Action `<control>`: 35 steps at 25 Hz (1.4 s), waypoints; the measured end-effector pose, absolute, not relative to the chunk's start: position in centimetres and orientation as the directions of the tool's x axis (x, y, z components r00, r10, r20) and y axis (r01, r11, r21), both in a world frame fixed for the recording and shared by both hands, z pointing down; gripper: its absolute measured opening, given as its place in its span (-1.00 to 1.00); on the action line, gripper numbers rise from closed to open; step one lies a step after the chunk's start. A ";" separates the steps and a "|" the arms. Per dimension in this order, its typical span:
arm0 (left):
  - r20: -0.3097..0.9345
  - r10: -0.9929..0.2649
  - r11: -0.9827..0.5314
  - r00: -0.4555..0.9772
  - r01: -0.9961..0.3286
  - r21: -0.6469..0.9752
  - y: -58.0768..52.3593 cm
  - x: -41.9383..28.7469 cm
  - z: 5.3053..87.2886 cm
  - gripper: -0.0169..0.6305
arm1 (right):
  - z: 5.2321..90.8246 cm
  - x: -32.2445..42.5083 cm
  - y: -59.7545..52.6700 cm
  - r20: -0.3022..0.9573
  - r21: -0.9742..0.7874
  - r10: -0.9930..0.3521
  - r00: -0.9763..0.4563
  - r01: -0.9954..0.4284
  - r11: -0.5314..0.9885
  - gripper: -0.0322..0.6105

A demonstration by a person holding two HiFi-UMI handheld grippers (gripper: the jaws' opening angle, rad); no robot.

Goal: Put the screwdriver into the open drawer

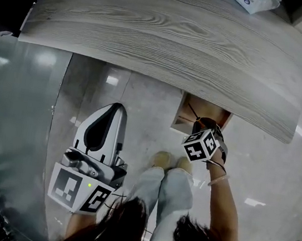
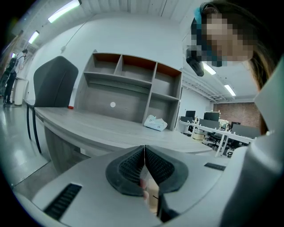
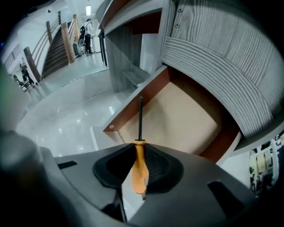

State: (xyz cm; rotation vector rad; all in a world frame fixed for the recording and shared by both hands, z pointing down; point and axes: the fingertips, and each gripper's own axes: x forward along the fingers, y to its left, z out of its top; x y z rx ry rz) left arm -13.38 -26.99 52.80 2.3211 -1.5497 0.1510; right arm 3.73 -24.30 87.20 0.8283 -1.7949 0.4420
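Note:
My right gripper (image 3: 140, 165) is shut on a screwdriver (image 3: 140, 164) with an orange handle. Its thin dark shaft points forward over the front corner of the open drawer (image 3: 177, 116), whose tan bottom looks bare. In the head view the right gripper (image 1: 203, 143) hangs at the drawer's (image 1: 185, 114) front edge, below the grey wooden desk (image 1: 169, 35). My left gripper (image 1: 103, 132) is held low at the left, over the floor. In the left gripper view its black pads (image 2: 157, 167) meet with nothing between them.
The desk (image 2: 111, 128) carries a shelf unit (image 2: 128, 88) and a white packet (image 2: 155, 123). A dark chair (image 2: 51, 84) stands at the desk's left end. The person's shoes (image 1: 172, 161) are on the glossy floor under the drawer. A staircase (image 3: 53, 48) lies far off.

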 end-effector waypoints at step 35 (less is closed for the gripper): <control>0.342 -0.857 -0.318 0.386 -0.918 0.237 -27.7 -13.8 56.6 -0.89 | 92.2 3.5 -25.1 0.971 0.068 -0.213 -0.112 -0.722 0.689 -0.55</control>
